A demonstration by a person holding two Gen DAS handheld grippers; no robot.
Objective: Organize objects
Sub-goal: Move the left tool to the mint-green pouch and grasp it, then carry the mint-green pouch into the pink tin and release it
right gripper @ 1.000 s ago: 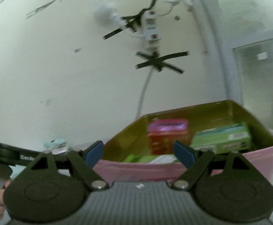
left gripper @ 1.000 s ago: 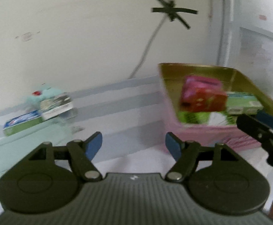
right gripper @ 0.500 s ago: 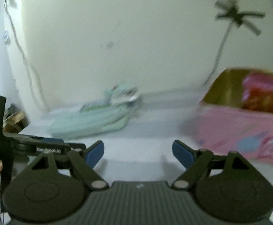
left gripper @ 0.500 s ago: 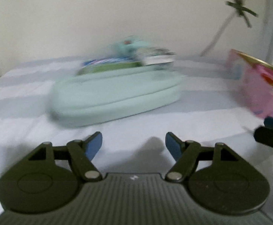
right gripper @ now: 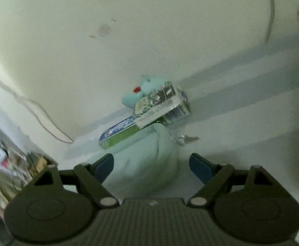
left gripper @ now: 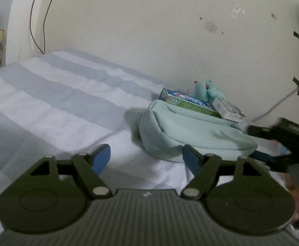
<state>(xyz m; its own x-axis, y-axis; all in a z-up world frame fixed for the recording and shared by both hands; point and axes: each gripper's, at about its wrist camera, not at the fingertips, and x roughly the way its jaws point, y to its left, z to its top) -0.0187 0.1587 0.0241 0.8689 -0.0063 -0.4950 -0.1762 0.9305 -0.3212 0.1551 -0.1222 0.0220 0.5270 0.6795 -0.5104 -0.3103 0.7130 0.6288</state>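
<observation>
Pile on striped bed sheet by the wall: toothpaste box, white box and teal plush resting on mint pouch. Right tool and left tool: both wide open, empty. Advice: take the topmost white box first, gripping across its narrow sides, to avoid toppling the rest.

bed L: open | R: pouch + boxes vs wall

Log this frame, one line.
left gripper: open, empty | right gripper: open, empty | target: mint pouch | toothpaste box behind pouch
</observation>
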